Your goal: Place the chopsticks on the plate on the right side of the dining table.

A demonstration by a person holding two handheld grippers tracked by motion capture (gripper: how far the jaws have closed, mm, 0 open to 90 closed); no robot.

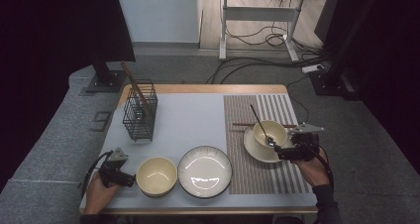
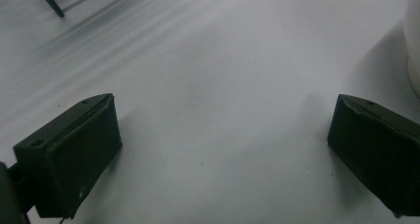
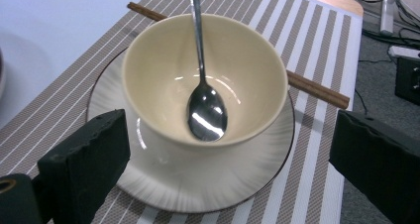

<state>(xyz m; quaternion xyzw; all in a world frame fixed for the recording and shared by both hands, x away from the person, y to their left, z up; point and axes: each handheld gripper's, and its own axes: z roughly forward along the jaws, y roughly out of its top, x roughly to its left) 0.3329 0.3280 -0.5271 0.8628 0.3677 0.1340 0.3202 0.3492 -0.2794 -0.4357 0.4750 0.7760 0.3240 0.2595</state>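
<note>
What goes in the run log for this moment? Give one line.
right gripper: open, empty | bowl: on plate, spoon inside | left gripper: open, empty

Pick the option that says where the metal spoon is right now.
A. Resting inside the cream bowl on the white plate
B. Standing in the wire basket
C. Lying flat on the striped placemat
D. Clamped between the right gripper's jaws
A: the spoon has its head down in the cream bowl, which sits on the white plate, handle leaning over the far rim, while the right gripper stands open and apart from it.
</note>
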